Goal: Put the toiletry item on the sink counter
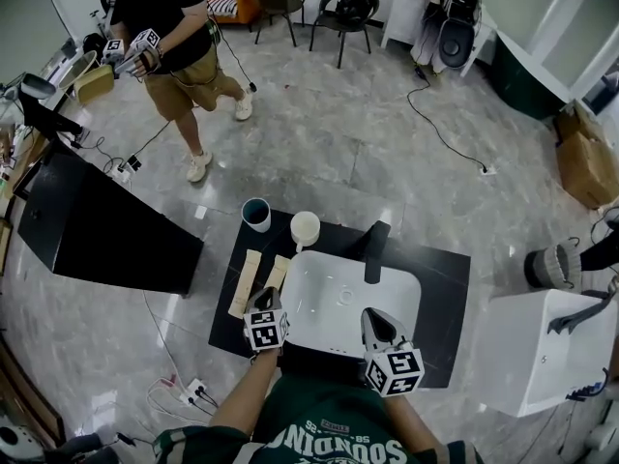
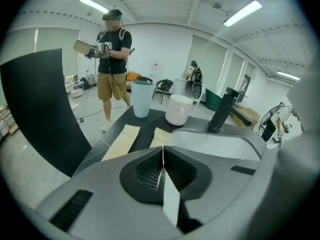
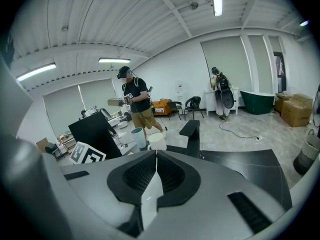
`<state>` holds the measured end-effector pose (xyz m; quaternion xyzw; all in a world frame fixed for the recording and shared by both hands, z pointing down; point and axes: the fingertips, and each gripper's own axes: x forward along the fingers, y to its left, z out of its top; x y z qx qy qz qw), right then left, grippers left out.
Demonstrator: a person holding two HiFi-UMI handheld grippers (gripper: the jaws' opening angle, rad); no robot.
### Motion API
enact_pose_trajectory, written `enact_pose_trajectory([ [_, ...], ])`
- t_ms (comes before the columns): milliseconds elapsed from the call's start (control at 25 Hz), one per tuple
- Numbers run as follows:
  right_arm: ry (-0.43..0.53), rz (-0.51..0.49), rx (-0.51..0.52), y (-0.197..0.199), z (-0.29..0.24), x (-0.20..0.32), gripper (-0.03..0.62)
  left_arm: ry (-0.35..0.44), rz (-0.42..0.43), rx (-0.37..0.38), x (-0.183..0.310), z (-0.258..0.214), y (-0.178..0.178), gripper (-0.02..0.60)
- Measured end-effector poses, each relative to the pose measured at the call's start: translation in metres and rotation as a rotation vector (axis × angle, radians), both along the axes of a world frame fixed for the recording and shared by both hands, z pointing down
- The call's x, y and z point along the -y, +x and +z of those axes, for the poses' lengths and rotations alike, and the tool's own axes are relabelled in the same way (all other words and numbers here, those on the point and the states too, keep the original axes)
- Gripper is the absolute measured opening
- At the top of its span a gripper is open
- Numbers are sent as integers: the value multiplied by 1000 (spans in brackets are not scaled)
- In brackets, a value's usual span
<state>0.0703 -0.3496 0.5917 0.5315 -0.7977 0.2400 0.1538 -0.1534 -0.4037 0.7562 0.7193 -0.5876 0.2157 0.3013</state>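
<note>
- Head view: the black sink counter (image 1: 440,278) carries the white basin (image 1: 338,298). The beige packets (image 1: 245,283) already lie on it just left of the basin, long axes running away toward the teal cup (image 1: 256,214).
- The left gripper (image 1: 263,301) sits at their near ends, closer than the right gripper (image 1: 375,319).
- Only the gripper views show both grippers clenched and empty.

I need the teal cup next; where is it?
Head view: the teal cup stands at the far left corner of the counter, beside the white cup.
</note>
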Motion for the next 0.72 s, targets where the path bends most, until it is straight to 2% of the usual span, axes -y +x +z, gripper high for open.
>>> enact_pose_trajectory([
  [120, 12, -15, -4, -4, -3, 2, 43, 93, 31, -48, 5, -48, 12, 11],
  [240, 26, -27, 2, -9, -5, 4, 43, 174, 104, -73, 4, -78, 32, 10],
  [440, 50, -36, 9, -11, -14, 7, 43, 268, 301, -9, -5, -114, 72, 10],
  [720, 90, -22, -1, -2, -25, 9, 43, 377, 450, -9, -12, -155, 108, 9],
])
